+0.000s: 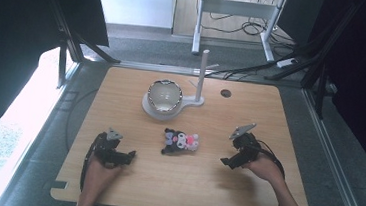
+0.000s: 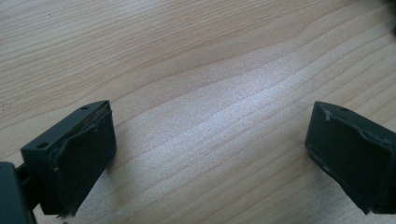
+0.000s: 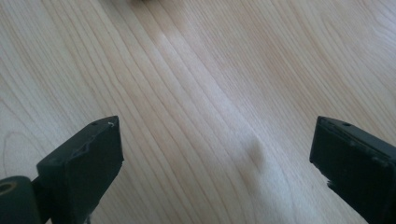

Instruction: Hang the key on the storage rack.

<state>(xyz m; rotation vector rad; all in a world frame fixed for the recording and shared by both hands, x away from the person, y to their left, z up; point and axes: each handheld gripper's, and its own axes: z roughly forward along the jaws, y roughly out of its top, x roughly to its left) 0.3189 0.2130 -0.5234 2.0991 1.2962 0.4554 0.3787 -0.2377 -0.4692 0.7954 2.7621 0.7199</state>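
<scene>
A small black, white and pink plush toy [image 1: 180, 142] lies on the wooden table [image 1: 184, 183] near its middle. Behind it stands a shiny round bowl [image 1: 164, 95] on a white base with an upright white post [image 1: 202, 74]. My left gripper [image 1: 127, 156] rests low at the front left, its jaws pointing right toward the toy and open over bare wood [image 2: 210, 140]. At the front right, my right gripper [image 1: 230, 157] is open too, with only wood grain between its jaws [image 3: 215, 149]. Neither holds anything.
A dark round mark [image 1: 226, 92] sits at the table's back right. Black curtains and metal frame legs flank the table. Cables and a white desk frame [image 1: 239, 7] lie on the floor beyond.
</scene>
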